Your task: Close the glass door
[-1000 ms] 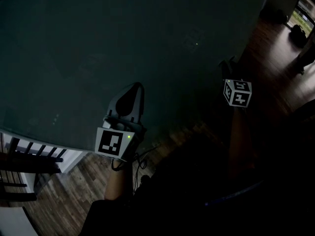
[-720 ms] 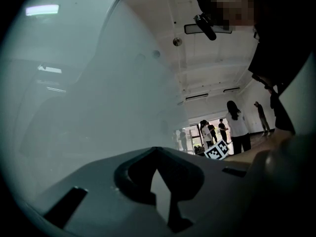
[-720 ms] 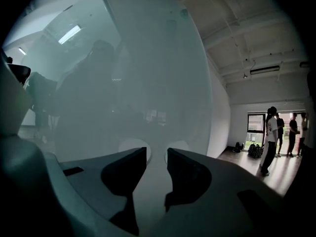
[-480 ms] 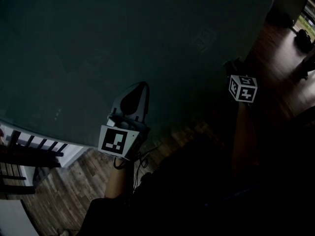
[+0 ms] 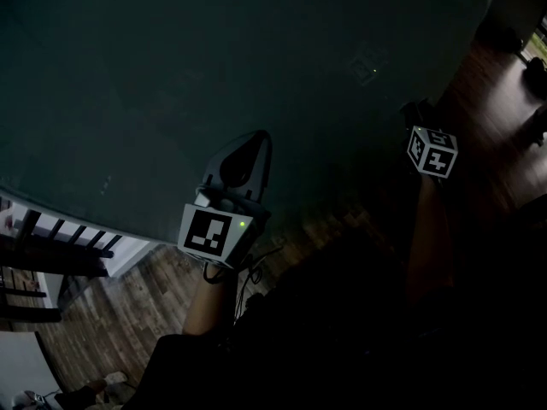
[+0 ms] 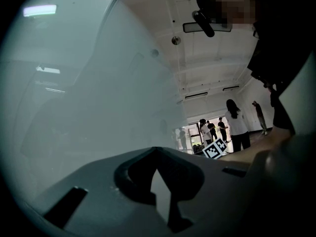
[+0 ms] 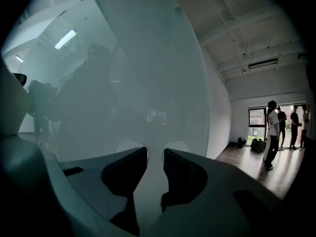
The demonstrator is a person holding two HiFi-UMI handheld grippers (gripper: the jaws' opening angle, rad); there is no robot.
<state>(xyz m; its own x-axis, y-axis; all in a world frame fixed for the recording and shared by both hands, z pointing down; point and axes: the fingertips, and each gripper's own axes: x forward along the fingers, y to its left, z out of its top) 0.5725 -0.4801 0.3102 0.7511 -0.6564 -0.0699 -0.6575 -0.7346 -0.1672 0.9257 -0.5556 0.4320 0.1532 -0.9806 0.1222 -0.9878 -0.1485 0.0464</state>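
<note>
Smooth grey-green glass door (image 5: 171, 75) filling far side; dark plank floor (image 5: 128, 314) lying near. Left gripper (image 6: 154, 150) facing glass, jaws clenched, empty. Right gripper (image 7: 155, 153) facing glass further right, jaws released, just closing a little, nothing between.

Dark teal glass door (image 5: 171, 67), brown floor (image 5: 115, 314) (plank-patterned)

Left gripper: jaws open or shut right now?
Shut. In the left gripper view the two tips of the left gripper meet, with nothing held between them; only the glass door shows beyond.

Dark glass door (image 5: 171, 75) facing left gripper (image 5: 255, 139) and right gripper (image 5: 418, 112)
</note>
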